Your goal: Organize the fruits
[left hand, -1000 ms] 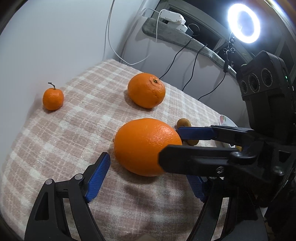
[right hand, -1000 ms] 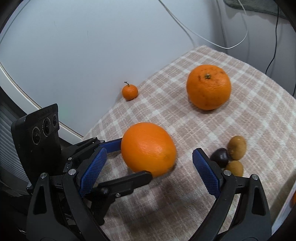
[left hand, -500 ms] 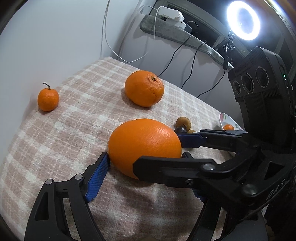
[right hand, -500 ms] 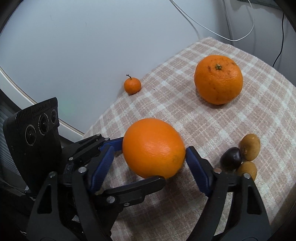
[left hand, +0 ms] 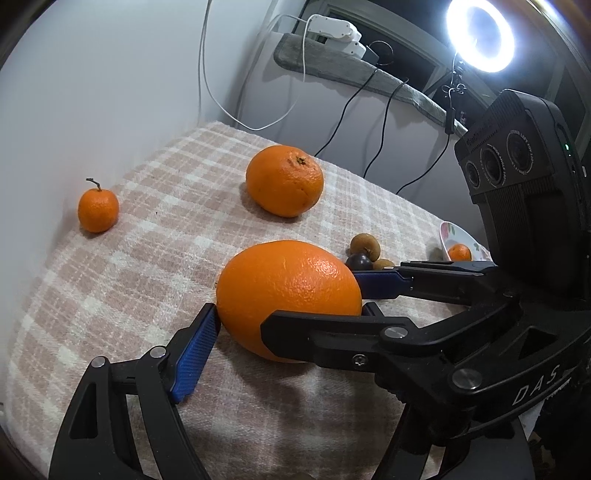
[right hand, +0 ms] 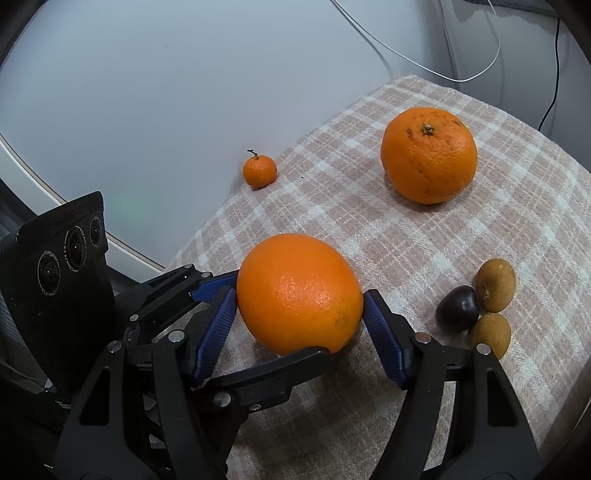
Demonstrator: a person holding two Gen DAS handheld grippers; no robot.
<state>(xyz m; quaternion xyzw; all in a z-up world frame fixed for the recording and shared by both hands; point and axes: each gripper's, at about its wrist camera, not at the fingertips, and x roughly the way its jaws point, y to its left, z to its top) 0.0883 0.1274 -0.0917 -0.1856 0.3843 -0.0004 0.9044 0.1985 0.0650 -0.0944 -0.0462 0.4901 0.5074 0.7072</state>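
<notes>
A large orange [left hand: 288,291] [right hand: 299,291] lies on the checked cloth [left hand: 140,266], and both grippers have hold of it crosswise. My left gripper [left hand: 291,310] is closing with the orange between its jaws. Its left blue pad touches the peel, while its right finger is mostly hidden. My right gripper [right hand: 300,299] is also closing, and both of its blue pads lie against the orange's sides. In the left wrist view the right gripper's fingers [left hand: 380,284] reach in from the right. Behind sit a second large orange [left hand: 284,181] [right hand: 428,155] and a small mandarin [left hand: 98,210] [right hand: 259,170].
Two small brown fruits [right hand: 495,284] and a dark one [right hand: 458,308] cluster at the right. A patterned bowl [left hand: 448,234] holding a mandarin [left hand: 459,253] stands at the cloth's far right edge. A white wall runs along the left, with cables and a ring light [left hand: 480,35] behind.
The right gripper's jaws have closed in from wide apart onto the orange's sides. The left gripper's left pad, earlier apart from the orange, now touches it.
</notes>
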